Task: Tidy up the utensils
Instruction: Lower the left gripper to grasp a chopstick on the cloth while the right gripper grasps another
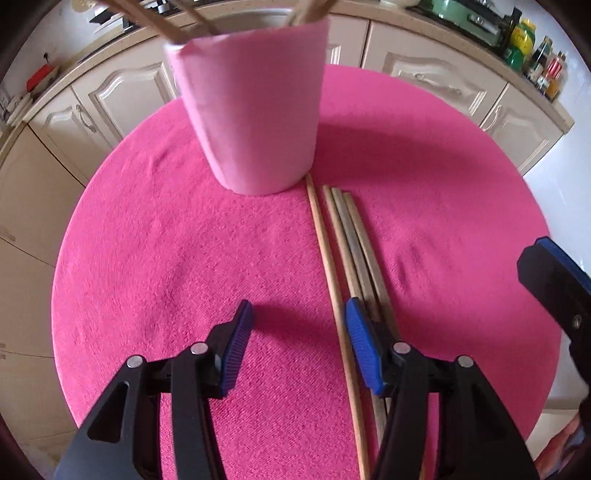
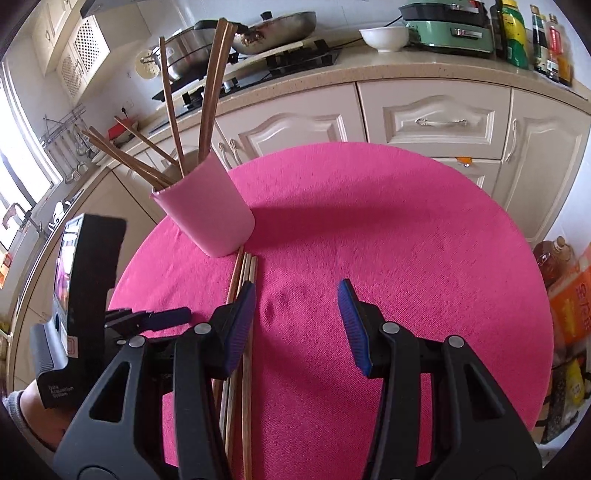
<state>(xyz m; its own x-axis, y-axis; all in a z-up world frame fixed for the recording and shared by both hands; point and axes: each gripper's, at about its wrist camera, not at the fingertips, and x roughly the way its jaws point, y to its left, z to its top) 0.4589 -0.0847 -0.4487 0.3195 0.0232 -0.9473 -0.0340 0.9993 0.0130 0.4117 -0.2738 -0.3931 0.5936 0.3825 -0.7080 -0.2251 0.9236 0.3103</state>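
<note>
A pink cup (image 1: 255, 110) stands on the round table's pink cloth (image 1: 166, 240) and holds several brown chopsticks (image 2: 210, 92). Several loose wooden chopsticks (image 1: 351, 236) lie side by side in front of the cup. My left gripper (image 1: 299, 314) points down over them, open. The leftmost chopstick (image 1: 325, 236) runs between its fingers, close to the right pad, and the others pass under that finger. My right gripper (image 2: 298, 291) is open over bare cloth (image 2: 406, 221), with the loose chopsticks (image 2: 246, 269) under its left finger. The cup (image 2: 210, 218) stands behind it to the left.
Cream cabinets (image 2: 436, 118) curve behind the table under a counter with a stove (image 2: 258, 62), pans, a white bowl (image 2: 384, 37), a green appliance (image 2: 447, 29) and bottles. Boxes and a bottle (image 2: 554, 258) stand off the table's right edge. The left gripper's body (image 2: 88, 295) is close on the left.
</note>
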